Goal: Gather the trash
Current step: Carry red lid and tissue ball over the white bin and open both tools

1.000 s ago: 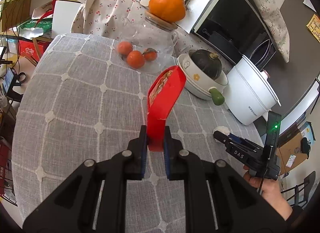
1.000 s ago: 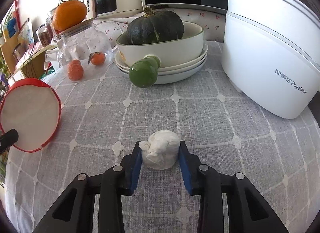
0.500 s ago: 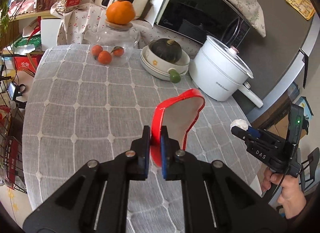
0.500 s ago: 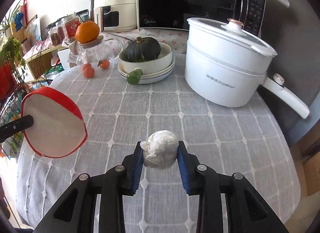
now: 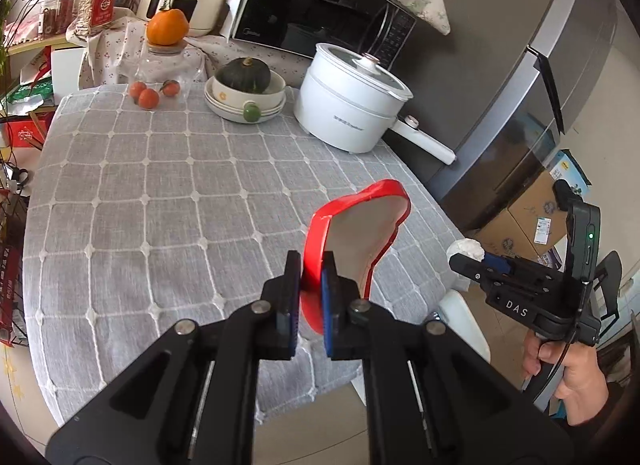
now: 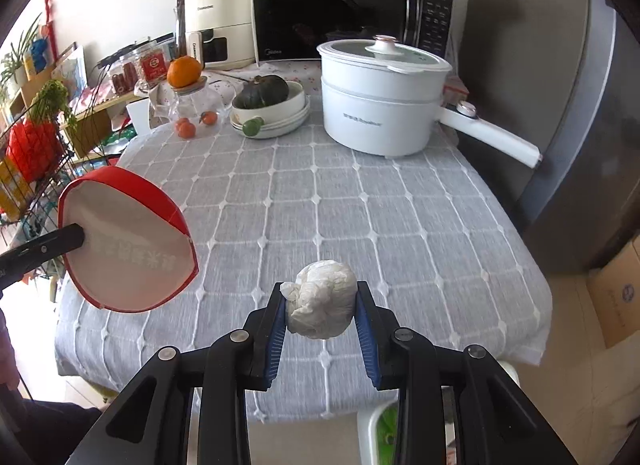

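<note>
My left gripper is shut on a red-rimmed paper lid, held in the air over the table's near edge; the lid also shows in the right wrist view. My right gripper is shut on a crumpled white paper ball, lifted above the near edge of the grey checked tablecloth. In the left wrist view the right gripper shows at the right with the paper ball at its tip. A white bin with green inside shows below the right gripper.
At the table's far end stand a white electric pot, stacked bowls with a dark squash, a glass jar topped by an orange and small tangerines. A microwave is behind. Cardboard boxes sit on the floor at right.
Both grippers have pulled back and up from the table with their loads. The paper ball has left the cloth, and the lid has moved toward the near right edge.
</note>
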The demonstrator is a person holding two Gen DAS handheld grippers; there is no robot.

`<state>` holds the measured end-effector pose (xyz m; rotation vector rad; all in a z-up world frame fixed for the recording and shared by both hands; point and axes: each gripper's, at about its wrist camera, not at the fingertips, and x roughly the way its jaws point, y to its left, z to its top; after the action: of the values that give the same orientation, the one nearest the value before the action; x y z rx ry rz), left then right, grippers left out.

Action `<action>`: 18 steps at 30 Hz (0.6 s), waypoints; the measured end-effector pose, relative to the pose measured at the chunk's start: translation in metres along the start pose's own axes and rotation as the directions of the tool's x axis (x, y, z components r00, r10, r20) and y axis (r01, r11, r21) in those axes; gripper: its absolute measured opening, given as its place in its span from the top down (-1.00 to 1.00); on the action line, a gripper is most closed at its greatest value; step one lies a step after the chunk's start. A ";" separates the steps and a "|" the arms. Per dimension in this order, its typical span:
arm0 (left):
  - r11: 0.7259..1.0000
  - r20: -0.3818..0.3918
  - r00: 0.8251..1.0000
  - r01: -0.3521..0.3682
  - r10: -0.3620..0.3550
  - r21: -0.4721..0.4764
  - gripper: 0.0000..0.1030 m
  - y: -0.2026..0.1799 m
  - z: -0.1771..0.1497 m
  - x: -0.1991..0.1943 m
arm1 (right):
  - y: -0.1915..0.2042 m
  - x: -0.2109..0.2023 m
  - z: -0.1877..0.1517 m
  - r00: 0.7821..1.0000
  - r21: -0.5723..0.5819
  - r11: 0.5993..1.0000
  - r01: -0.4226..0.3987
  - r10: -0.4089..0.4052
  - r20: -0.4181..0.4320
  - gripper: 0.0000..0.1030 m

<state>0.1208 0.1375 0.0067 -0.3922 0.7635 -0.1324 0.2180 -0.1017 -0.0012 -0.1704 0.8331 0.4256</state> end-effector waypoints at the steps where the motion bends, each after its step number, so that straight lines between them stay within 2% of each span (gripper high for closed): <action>1: 1.000 -0.003 1.000 0.009 -0.009 0.005 0.80 -0.006 -0.004 -0.001 | -0.006 -0.006 -0.007 1.000 0.013 1.000 0.003 -0.003 -0.005 0.35; 10: 0.993 -0.062 0.991 0.121 -0.122 -0.013 0.80 -0.055 -0.051 0.010 | -0.055 -0.041 -0.071 0.996 0.107 0.993 0.050 -0.041 -0.081 0.35; 13: 0.988 -0.105 0.982 0.153 -0.154 -0.024 0.79 -0.068 -0.065 0.024 | -0.077 -0.047 -0.084 0.993 0.175 0.984 0.034 -0.015 -0.114 0.34; 18: 0.984 -0.166 0.972 0.176 -0.168 0.031 0.79 -0.098 -0.080 0.046 | -0.112 -0.057 -0.105 0.992 0.229 0.972 0.055 -0.027 -0.124 0.34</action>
<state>0.1006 0.0115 -0.0374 -0.4079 0.8852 -0.3475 0.1607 -0.2520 -0.0302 0.0040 0.9896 0.2779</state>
